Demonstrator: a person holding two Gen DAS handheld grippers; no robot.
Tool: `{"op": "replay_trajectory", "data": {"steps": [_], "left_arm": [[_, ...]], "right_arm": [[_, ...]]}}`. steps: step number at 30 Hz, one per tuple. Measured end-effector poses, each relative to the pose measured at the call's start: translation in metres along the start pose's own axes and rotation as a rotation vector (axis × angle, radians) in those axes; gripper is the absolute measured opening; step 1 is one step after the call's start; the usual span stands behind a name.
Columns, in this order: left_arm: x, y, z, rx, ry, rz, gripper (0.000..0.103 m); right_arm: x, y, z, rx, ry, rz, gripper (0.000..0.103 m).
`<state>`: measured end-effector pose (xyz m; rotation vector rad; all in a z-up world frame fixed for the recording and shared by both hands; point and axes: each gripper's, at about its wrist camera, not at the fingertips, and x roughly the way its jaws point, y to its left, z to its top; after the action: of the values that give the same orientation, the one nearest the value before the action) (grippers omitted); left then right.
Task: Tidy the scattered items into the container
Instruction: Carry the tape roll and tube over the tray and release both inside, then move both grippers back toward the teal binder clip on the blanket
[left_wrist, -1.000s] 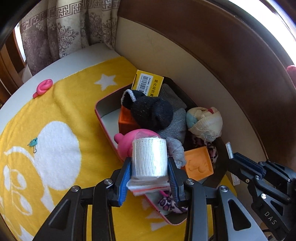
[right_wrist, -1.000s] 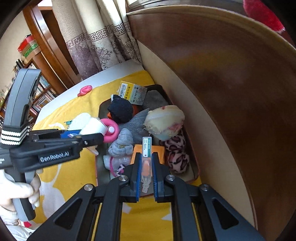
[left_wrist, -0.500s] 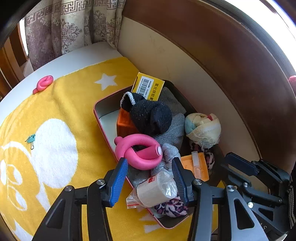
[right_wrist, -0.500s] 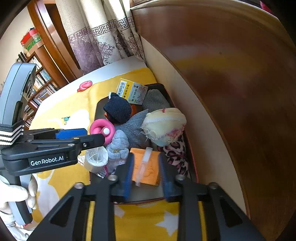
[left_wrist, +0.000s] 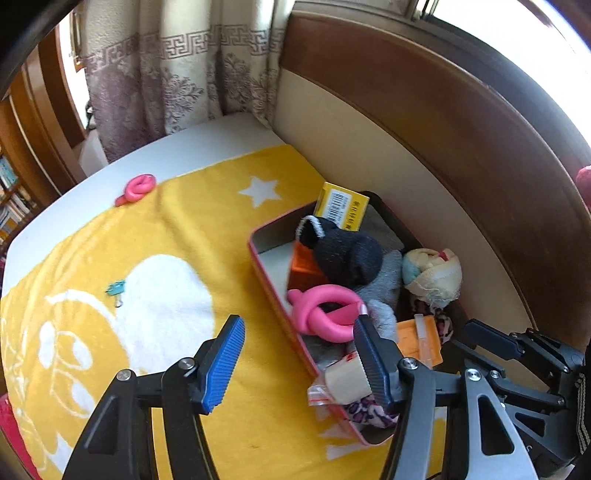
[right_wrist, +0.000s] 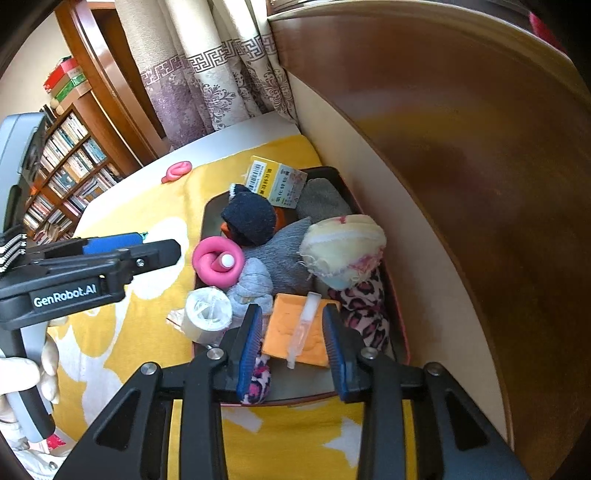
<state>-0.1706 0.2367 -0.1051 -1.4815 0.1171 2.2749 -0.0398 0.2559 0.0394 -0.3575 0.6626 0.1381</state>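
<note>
Container (right_wrist: 400, 343) hugs the headboard (right_wrist: 461, 184); left gripper (left_wrist: 299, 360) jaws opening empty, right gripper (right_wrist: 291, 345) jaws apart, empty.

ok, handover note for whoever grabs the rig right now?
Left gripper: jaws opening, nothing between them; the tape roll lies at the tray edge.
Right gripper: open over the tray, holding nothing; the clear tube lies on the orange pad.
Done: socks, box and pink ring are in the tray.
Left: pink loop and teal clip on the yellow blanket.
</note>
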Motion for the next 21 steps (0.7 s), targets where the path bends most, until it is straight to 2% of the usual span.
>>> {"op": "replay_trajectory", "data": {"steps": [21], "left_arm": [[-0.042,0.075,-0.033,-0.076,-0.041,0.109,0.063]], "right_arm": [[0.005,0.080,0.004,-0.095,-0.014,0.048,0.037]]}}
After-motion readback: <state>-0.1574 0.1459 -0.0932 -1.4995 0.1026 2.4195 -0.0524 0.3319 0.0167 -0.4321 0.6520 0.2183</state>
